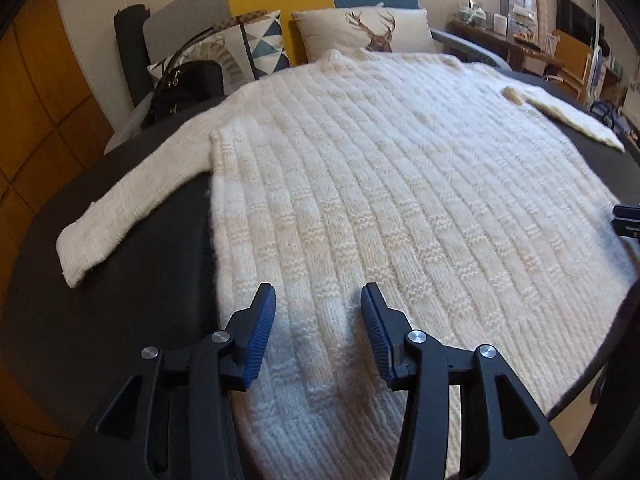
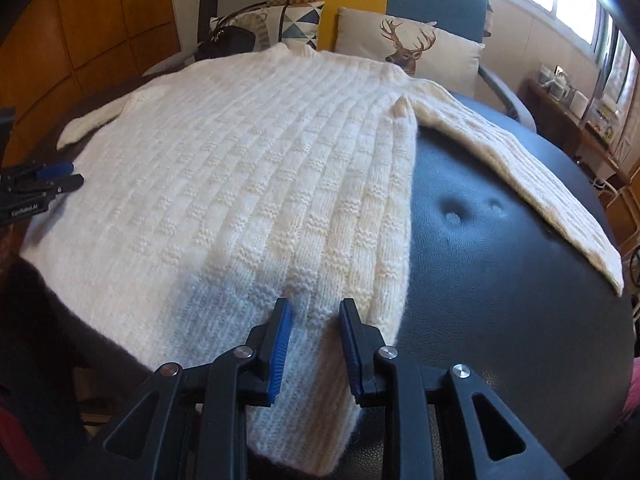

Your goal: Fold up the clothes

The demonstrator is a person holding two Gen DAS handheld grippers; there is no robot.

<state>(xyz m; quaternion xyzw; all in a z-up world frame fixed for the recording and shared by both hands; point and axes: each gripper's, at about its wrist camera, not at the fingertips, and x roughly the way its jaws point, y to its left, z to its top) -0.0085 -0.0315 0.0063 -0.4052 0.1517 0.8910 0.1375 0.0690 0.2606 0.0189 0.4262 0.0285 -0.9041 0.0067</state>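
Left wrist: my left hand-held gripper point(image 1: 318, 300) gapes open over the hem of the cream ribbed-knit sweater point(image 1: 380, 184), flat on the dark padded leather counter point(image 1: 132, 280); right wrist: my right hand-held gripper point(image 2: 316, 316) open over the hem's right corner.

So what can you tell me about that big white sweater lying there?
The sweater is a cream-white chunky knit with vertical ribs and textured blocks. It lies flat on a dark padded surface, collar toward the cushions, both sleeves angled outward. The left gripper and the right gripper, both open, are over its near hem at opposite corners; whether they touch it is unclear.
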